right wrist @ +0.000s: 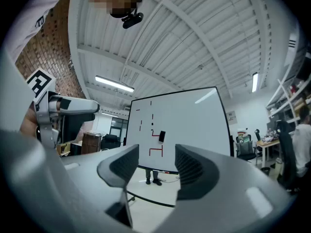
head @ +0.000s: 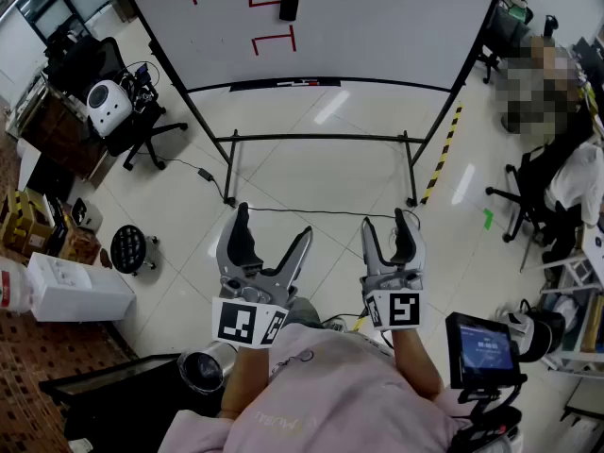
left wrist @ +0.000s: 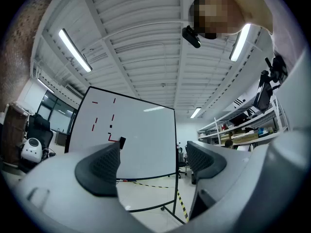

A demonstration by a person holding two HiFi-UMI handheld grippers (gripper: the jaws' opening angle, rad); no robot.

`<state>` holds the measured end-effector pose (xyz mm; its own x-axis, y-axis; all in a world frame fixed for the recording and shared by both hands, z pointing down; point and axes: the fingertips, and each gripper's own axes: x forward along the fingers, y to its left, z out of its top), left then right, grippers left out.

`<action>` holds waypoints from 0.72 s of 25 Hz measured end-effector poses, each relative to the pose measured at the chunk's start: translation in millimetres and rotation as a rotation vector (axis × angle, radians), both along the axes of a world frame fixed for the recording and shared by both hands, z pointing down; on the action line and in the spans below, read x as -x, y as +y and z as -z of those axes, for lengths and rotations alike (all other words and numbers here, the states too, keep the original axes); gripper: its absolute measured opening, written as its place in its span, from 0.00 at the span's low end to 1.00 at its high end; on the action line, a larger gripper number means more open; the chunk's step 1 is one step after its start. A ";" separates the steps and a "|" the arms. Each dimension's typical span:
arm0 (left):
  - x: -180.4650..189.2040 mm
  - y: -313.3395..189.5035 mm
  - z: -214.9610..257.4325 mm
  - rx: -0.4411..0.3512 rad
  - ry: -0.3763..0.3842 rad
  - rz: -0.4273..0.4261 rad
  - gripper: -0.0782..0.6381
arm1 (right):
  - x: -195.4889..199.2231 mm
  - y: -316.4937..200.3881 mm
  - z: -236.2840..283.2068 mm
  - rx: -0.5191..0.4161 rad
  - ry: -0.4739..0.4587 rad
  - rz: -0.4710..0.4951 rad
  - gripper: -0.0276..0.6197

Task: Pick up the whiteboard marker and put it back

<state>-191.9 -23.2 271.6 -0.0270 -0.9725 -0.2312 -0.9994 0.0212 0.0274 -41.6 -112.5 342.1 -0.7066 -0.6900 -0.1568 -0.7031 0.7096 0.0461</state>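
Tongs both stand spread and empty, side by side: the left gripper gapes wide, the right gripper less so, with nothing touching either's pads. The whiteboard marker lies on the ledge of the whiteboard, well ahead of both.

Shiny cream tile floor, brick wall on one side, black office chairs, strip lights under a white ribbed ceiling.
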 end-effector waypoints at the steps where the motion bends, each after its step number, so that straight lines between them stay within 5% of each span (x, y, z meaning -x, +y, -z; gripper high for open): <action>1: 7.6 -12.1 0.9 -0.002 -0.006 -0.007 0.70 | 9.6 -7.1 -1.6 -0.003 -0.001 0.006 0.40; 12: 122.4 -214.8 6.5 -0.018 -0.071 -0.089 0.70 | 139.8 -166.7 9.8 -0.051 0.023 -0.051 0.40; 18: 184.0 -344.1 -6.1 0.056 -0.120 -0.021 0.70 | 176.2 -257.7 -4.1 0.012 0.100 -0.104 0.40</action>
